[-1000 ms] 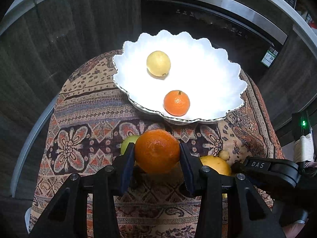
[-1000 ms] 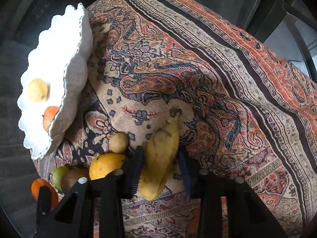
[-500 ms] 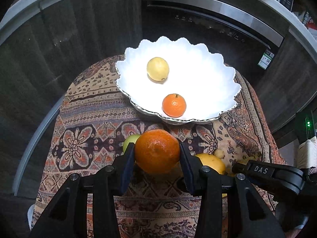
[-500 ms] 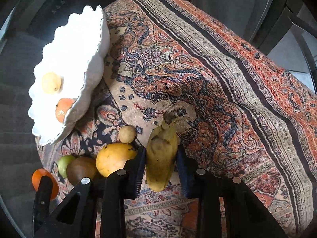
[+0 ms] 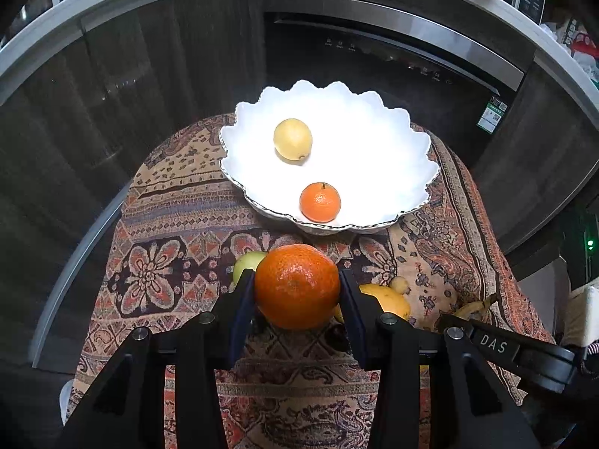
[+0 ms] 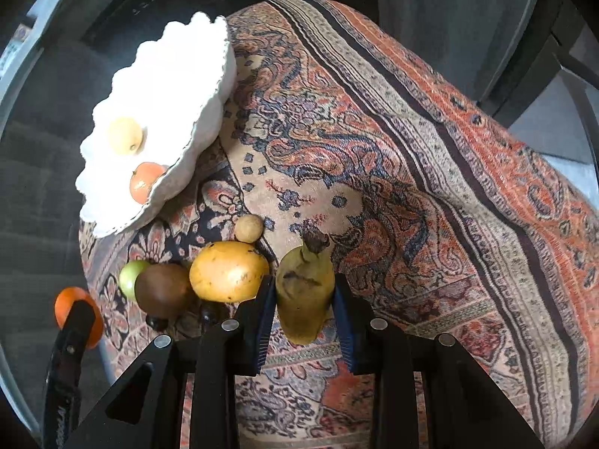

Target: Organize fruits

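Observation:
My left gripper (image 5: 297, 292) is shut on a large orange (image 5: 297, 286), held above the patterned cloth just short of the white scalloped bowl (image 5: 393, 172). Inside the bowl lie a yellow lemon (image 5: 292, 139) and a small tangerine (image 5: 320, 202). My right gripper (image 6: 304, 299) is shut on a short yellow banana (image 6: 305, 288), stem pointing away, lifted off the cloth. From the right wrist view the bowl (image 6: 202, 112) sits at upper left, and the left gripper with its orange (image 6: 71, 301) shows at the lower left edge.
On the cloth (image 6: 411, 149) beside the banana lie a yellow mango (image 6: 228, 271), a brown fruit (image 6: 163, 290), a green fruit (image 6: 129, 277) and a small tan fruit (image 6: 249, 228). Dark cabinets and an appliance front (image 5: 374, 56) stand behind the bowl. The table edge drops off left.
Both grippers have risen with their fruit: the bowl and the loose fruit look farther away. The right gripper rolled, so the banana now stands straighter between its pads.

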### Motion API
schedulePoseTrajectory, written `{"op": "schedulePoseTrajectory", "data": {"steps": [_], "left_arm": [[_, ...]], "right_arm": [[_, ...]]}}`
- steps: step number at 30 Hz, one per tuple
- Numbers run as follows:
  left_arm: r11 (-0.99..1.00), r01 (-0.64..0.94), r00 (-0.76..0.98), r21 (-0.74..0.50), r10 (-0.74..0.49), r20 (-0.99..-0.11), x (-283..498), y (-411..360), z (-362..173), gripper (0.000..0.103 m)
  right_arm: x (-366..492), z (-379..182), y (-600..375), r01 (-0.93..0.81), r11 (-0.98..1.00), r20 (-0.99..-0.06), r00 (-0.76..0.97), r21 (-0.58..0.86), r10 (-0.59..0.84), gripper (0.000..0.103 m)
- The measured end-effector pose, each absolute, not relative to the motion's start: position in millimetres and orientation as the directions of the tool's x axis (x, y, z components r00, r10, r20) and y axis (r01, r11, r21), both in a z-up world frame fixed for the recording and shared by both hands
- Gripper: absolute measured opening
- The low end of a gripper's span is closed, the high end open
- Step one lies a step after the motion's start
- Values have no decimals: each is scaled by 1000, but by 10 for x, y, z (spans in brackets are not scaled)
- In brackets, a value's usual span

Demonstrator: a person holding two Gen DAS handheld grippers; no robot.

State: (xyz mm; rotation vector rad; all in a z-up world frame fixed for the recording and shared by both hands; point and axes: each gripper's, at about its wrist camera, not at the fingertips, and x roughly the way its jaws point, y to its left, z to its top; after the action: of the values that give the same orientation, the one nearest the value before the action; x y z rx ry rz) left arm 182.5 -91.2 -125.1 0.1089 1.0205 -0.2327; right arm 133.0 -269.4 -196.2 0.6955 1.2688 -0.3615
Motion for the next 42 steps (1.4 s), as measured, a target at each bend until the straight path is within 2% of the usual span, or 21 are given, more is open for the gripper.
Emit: {"op": "schedulePoseTrajectory", "data": {"steps": [14,28,42], "left_arm": [[971,236,523,-23,-147,-840,1912,-877,-1043,44],[973,230,579,-18,-151,-801,2408,-794,-761,44],[955,296,532,-31,-192,-824,3107,-936,-991,44]], "right_arm": [[1526,-1505,-2534,453,859,-927,368,240,66,32],[2139,-1057,-2363,272,943,-876,482,190,37,32],[2836,-1044,-2308,138,989,-860,510,51,-27,32]]}}
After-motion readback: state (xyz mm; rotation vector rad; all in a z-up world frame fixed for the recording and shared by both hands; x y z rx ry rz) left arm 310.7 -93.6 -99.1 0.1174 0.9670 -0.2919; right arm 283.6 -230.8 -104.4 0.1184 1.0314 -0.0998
